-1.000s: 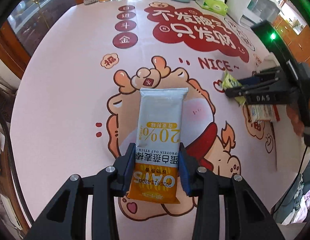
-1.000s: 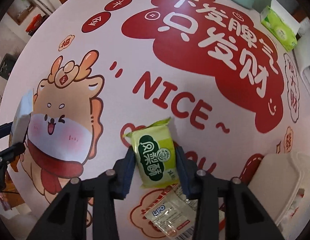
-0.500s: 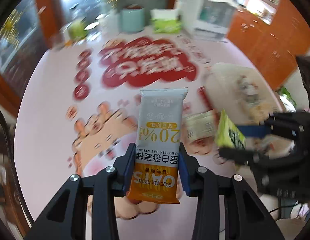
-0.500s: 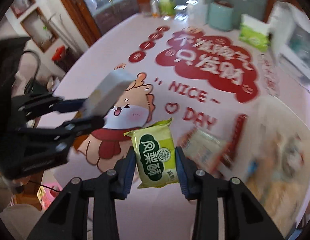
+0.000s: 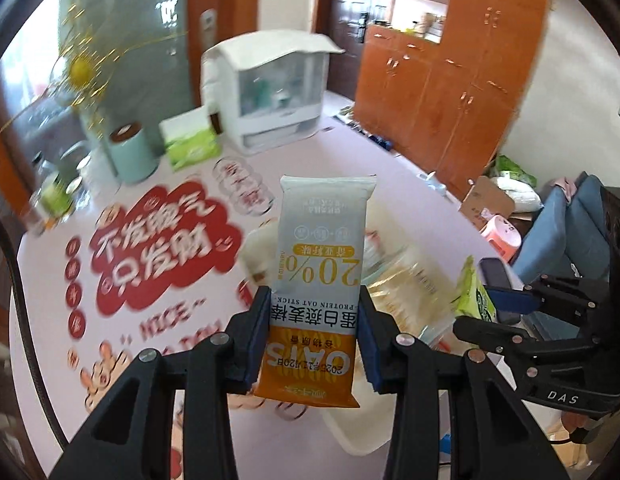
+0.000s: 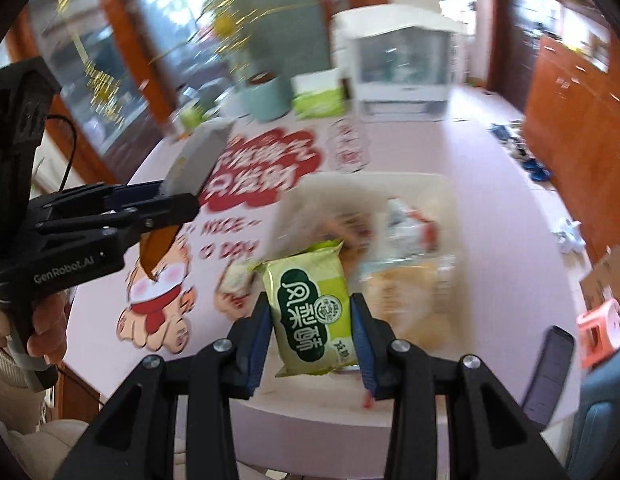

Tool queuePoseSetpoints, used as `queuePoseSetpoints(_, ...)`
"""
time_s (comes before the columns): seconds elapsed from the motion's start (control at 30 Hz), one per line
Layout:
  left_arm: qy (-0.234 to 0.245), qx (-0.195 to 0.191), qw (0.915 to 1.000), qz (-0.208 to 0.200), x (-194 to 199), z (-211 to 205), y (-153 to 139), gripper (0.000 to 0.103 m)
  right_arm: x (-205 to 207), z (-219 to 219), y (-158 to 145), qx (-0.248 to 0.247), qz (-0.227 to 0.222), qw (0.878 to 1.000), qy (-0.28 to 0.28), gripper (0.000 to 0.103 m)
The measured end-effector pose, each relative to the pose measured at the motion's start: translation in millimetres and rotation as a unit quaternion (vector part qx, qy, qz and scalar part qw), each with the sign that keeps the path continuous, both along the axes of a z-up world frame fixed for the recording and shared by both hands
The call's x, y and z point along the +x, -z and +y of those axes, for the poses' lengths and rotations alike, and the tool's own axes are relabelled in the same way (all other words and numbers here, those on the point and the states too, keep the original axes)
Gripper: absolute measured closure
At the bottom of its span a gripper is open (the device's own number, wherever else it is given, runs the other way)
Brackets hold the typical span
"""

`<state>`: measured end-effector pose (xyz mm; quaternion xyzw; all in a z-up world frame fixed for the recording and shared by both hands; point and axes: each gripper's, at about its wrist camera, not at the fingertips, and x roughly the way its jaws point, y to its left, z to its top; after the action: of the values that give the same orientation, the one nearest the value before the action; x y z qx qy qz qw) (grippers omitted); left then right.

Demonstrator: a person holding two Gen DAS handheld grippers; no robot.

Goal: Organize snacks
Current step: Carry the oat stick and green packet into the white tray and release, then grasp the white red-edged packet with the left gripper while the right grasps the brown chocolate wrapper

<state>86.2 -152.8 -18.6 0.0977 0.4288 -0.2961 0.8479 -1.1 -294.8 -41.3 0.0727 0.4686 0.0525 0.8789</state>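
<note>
An oat bar (image 5: 317, 300) is clamped lengthwise in the left gripper (image 5: 313, 344), a green packet (image 6: 310, 304) in the right gripper (image 6: 310, 340), with the snack tray (image 6: 445, 188) lying just ahead of the nearer right one.

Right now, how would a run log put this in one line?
left tool: holds oat bar | right tool: holds green pack | both above table

bright daylight, perhaps motion-blurred background
</note>
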Motion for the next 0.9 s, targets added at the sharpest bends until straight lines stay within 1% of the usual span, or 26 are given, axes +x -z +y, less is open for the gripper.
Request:
queuePoseSetpoints(0.13,0.013,0.006,0.9999,-0.009,0,-42,-5,0.064,-3,-39,-3,0.01,-0.016,0.999,0.026,0.064)
queuePoseSetpoints(0.2,0.016,0.01,0.9998,-0.008,-1,-53,-3,0.064,-3,-54,-4,0.015,-0.021,0.999,0.033,0.064)
queuePoseSetpoints(0.3,0.016,0.024,0.9996,-0.002,0,-71,4,0.064,0,-66,1,0.018,-0.021,0.999,0.033,0.064)
queuePoseSetpoints(0.43,0.009,0.047,0.9988,0.011,5,-82,17,0.063,6,-68,11,0.028,-0.011,0.999,0.02,0.064)
queuePoseSetpoints(0.47,0.007,0.052,0.9985,0.013,6,-81,21,0.06,7,-67,14,0.03,-0.007,0.999,0.014,0.063)
queuePoseSetpoints(0.5,0.003,0.058,0.9982,0.015,7,-83,23,0.048,9,-67,17,0.032,-0.002,0.999,0.008,0.063)
queuePoseSetpoints(0.53,-0.004,0.064,0.9978,0.016,9,-83,26,0.039,11,-65,20,0.034,0.003,0.999,0.003,0.063)
queuePoseSetpoints(0.57,-0.013,0.068,0.9975,0.014,9,-81,28,0.022,14,-64,24,0.036,0.009,0.999,-0.002,0.062)
queuePoseSetpoints(0.6,-0.024,0.067,0.9974,0.01,9,-78,29,0.016,16,-62,28,0.04,0.014,0.999,-0.007,0.062)
queuePoseSetpoints(0.73,-0.044,0.066,0.9966,0.021,13,-65,32,0.016,19,-62,33,0.06,0.02,0.998,-0.018,0.052)
queuePoseSetpoints(0.9,-0.073,0.064,0.995,0.023,15,-46,30,0.016,19,-60,32,0.056,0.013,0.998,-0.021,0.05)
